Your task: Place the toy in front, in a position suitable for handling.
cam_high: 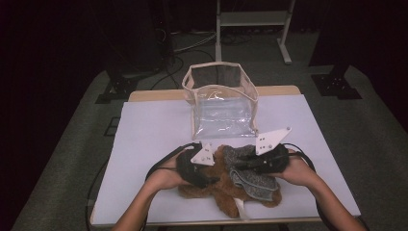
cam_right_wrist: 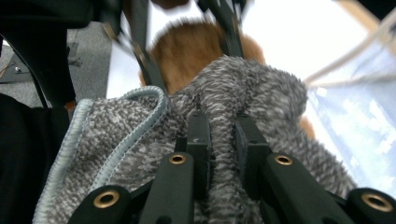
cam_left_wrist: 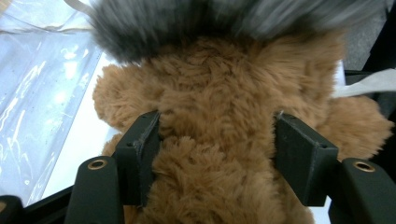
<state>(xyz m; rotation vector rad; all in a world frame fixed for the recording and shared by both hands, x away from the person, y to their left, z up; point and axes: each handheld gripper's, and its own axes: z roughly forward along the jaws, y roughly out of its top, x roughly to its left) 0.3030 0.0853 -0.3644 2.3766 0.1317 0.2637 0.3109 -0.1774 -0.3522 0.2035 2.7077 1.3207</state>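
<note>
Brown plush toy (cam_left_wrist: pixel 215 140) clamped by left gripper (cam_left_wrist: pixel 217 154) — right gripper (cam_right_wrist: pixel 223 140) pinching grey cloth (cam_right_wrist: pixel 261 88).

no readable text, no labels, no brands (nothing legible anywhere)

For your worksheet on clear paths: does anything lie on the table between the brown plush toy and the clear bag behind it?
Nothing visible does. Bare white table separates the toy from the bag. A grey cloth lies on the toy, not ahead of it.

A dim lab or recording studio: cables (cam_high: pixel 190 43) trail over grey carpet (cam_high: pixel 365 139) among stand feet (cam_high: pixel 335 85) beyond a paper-covered counter (cam_high: pixel 149 134).
</note>
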